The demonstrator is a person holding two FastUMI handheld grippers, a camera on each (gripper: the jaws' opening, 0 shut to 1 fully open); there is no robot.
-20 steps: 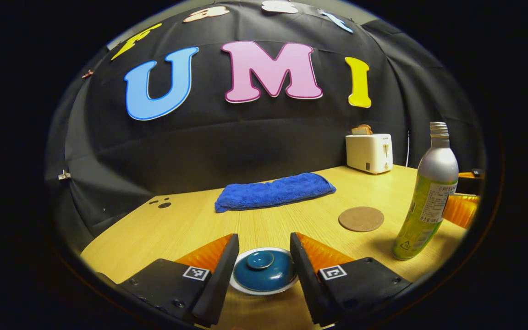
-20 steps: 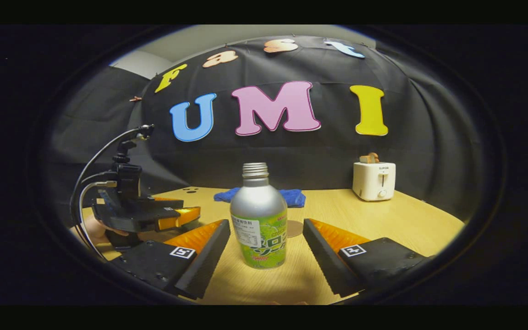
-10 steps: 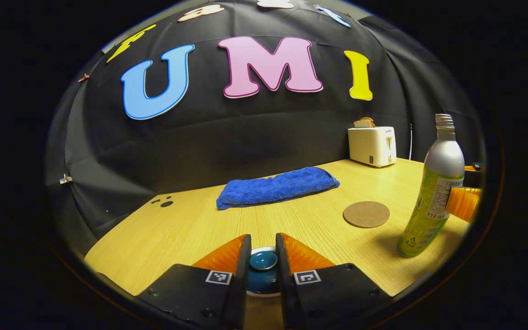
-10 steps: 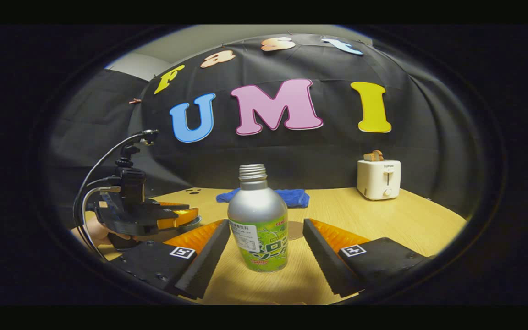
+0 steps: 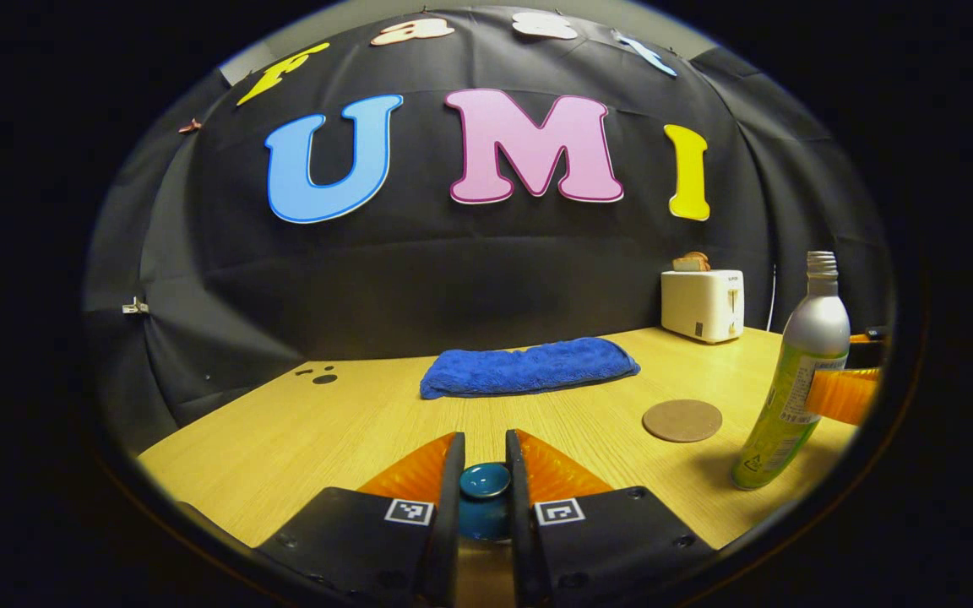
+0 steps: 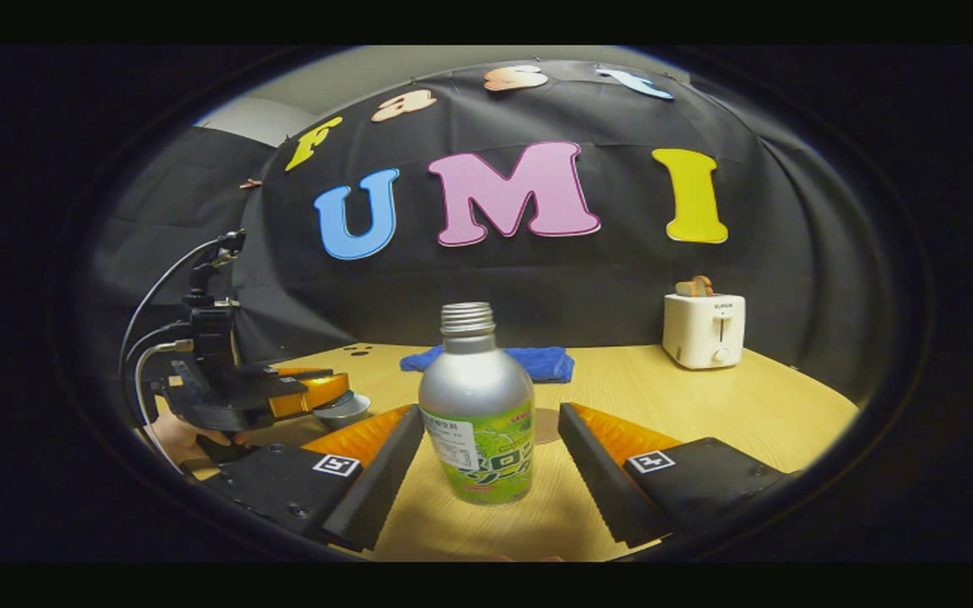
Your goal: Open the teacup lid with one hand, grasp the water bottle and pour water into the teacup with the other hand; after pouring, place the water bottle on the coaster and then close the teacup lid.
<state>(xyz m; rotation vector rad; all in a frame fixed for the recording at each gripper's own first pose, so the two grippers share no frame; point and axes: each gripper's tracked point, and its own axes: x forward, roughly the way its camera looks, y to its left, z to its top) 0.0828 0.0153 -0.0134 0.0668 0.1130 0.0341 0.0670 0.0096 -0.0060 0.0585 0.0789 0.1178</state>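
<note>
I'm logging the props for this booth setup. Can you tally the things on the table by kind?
Bottle: 1
Teacup lid: 1
Coaster: 1
Blue towel: 1
Toaster: 1
Total: 5

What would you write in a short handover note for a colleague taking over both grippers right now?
Left gripper: shut on the teacup lid by its knob, apparently lifted.
Right gripper: open, fingers either side of the water bottle, not pressing it.
Water bottle stands upright and uncapped on the table; the coaster lies bare beside it.
Done: lid gripped.
Left: hold the lid clear, grasp the bottle, pour, set it on the coaster, close the lid.
</note>
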